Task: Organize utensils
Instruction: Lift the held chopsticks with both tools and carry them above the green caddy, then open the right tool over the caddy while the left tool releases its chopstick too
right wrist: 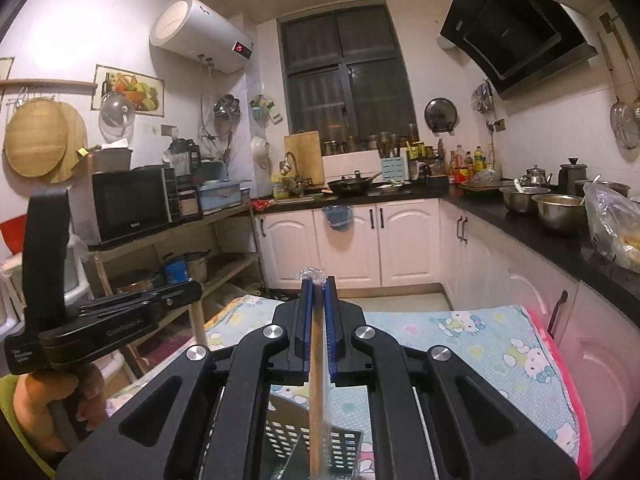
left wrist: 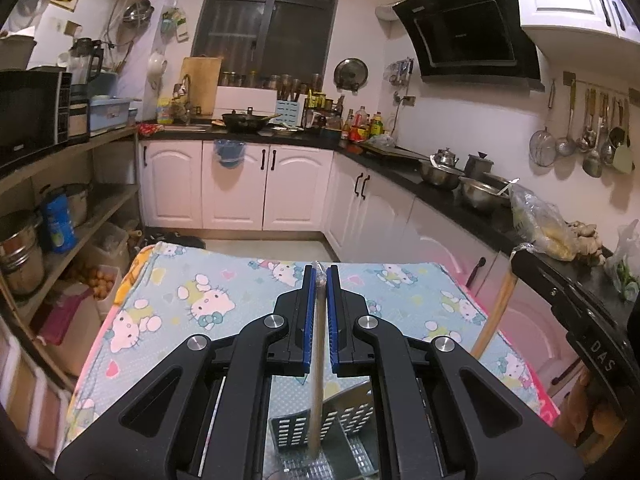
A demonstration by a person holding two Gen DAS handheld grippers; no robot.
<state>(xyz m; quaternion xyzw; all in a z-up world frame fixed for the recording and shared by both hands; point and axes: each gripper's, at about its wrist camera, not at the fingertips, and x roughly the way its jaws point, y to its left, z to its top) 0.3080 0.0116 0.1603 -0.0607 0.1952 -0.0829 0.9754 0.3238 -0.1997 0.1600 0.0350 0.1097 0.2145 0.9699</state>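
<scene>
In the left wrist view my left gripper (left wrist: 319, 276) is shut on a thin wooden utensil (left wrist: 316, 360) with a clear wrap at its tip. The utensil runs back between the blue pads (left wrist: 307, 320) and hangs over a dark perforated utensil holder (left wrist: 294, 428) on the Hello Kitty cloth (left wrist: 192, 300). The right wrist view shows the same kind of grip. There my right gripper (right wrist: 319, 284) is shut on a second wrapped wooden utensil (right wrist: 316, 380), above the holder (right wrist: 280, 436). At the right edge of the left wrist view that second utensil (left wrist: 496, 316) slants down.
The cloth-covered table (right wrist: 500, 344) stands in a narrow kitchen. White cabinets under a black counter (left wrist: 440, 196) with steel bowls (left wrist: 480, 192) run along the right. A wooden shelf with a microwave (right wrist: 132, 204) and pots lines the left. A hand (right wrist: 48, 400) holds the left gripper's body.
</scene>
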